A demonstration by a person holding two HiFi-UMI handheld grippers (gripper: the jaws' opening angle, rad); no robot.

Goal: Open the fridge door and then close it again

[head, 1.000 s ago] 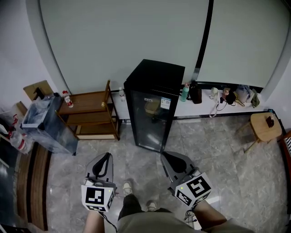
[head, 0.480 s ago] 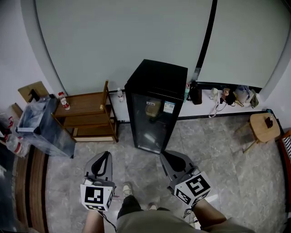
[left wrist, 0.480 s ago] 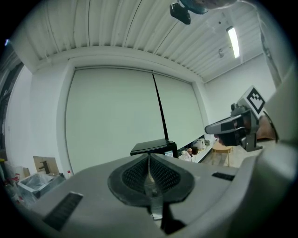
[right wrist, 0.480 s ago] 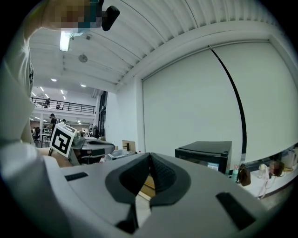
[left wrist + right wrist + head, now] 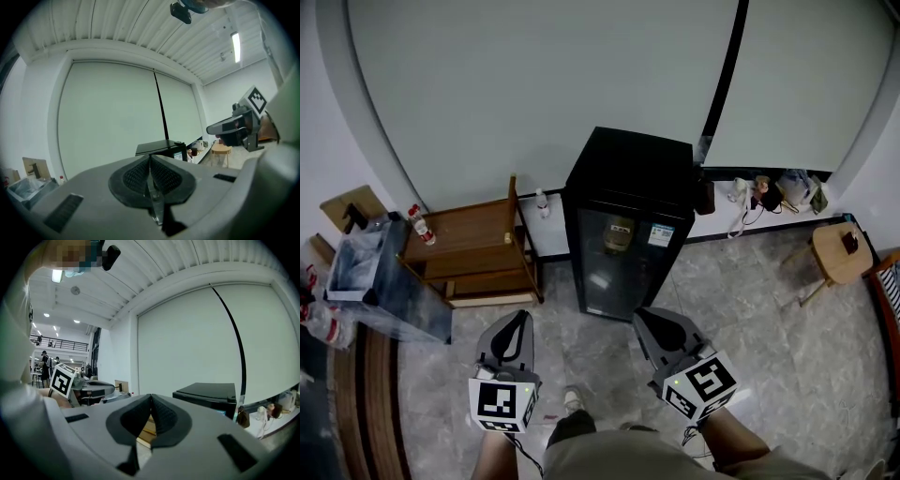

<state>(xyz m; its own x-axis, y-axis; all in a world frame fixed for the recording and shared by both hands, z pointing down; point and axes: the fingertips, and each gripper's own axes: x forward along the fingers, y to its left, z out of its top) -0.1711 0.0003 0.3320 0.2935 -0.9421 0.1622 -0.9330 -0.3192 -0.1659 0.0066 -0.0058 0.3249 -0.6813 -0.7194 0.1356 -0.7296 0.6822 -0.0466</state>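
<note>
Hard to read through the dark glass door (image 5: pixel 622 267) of the black fridge (image 5: pixel 630 169): only a tan shape high up inside, kind unclear. Too small to read, the white sticker (image 5: pixel 660 234) on that door. Cut off at the lower edge of the head view, the person's forearms and legs.

Fridge tall, black, flat-topped, door shut. Standing on the marble-patterned floor (image 5: pixel 741 309) against the pale wall, between a wooden shelf rack (image 5: pixel 473 246) and a low white ledge (image 5: pixel 778 218) crowded with small items too blurred to name. Ahead of both tongs, apart from them.

Left tongs (image 5: pixel 519 321) clenched, pads pressed together, nothing between. Right tongs (image 5: pixel 643 319) likewise clenched and empty.

At far left a clear plastic bin (image 5: pixel 375 272), contents indistinct. Near it a red-capped bottle (image 5: pixel 416 223) at the rack's left end. At right a round wooden stool (image 5: pixel 832 253) carrying a small dark item.
</note>
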